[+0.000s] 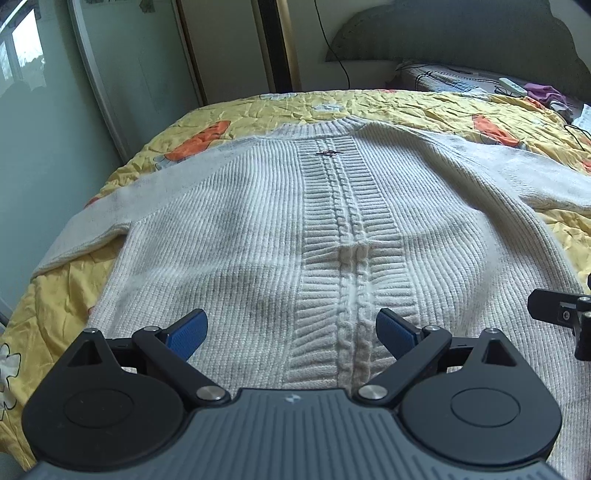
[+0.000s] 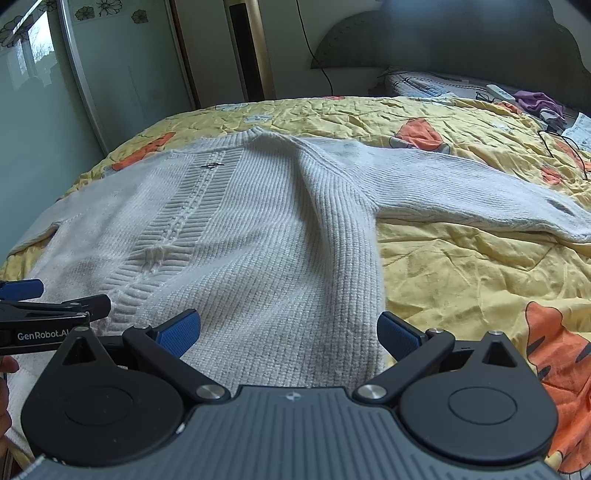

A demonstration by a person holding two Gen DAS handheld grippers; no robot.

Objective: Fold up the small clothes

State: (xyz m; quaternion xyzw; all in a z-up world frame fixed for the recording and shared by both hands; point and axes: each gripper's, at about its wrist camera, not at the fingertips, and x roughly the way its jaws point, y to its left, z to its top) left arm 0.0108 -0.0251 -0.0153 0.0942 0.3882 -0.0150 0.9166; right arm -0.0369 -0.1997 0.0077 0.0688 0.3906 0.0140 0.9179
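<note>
Pale green sliding wardrobe doors (image 1: 48, 122) line the left side of the bedroom, and beside them stands a bed covered by a crinkled yellow bedspread with orange cartoon prints (image 2: 461, 266). Spread flat across that bedspread lies a cream ribbed knit sweater with a cable-braid panel down its middle (image 1: 236, 229), collar toward the headboard and hem toward the cameras; one sleeve stretches out to the left edge of the bed, the other reaches right across the yellow cloth. The left hand-held gripper (image 1: 291, 328) hovers low over the hem near the cable braid, its blue-padded fingers (image 1: 186, 332) spread wide with nothing between them. The right hand-held gripper (image 2: 288, 330) sits just beside it over the sweater's right side edge, its jaws likewise parted and empty. Farther right, near the grey padded headboard (image 1: 461, 33), a white power strip (image 1: 512, 85), black cables and a crumpled purple cloth (image 2: 537, 100) rest on the bed.
</note>
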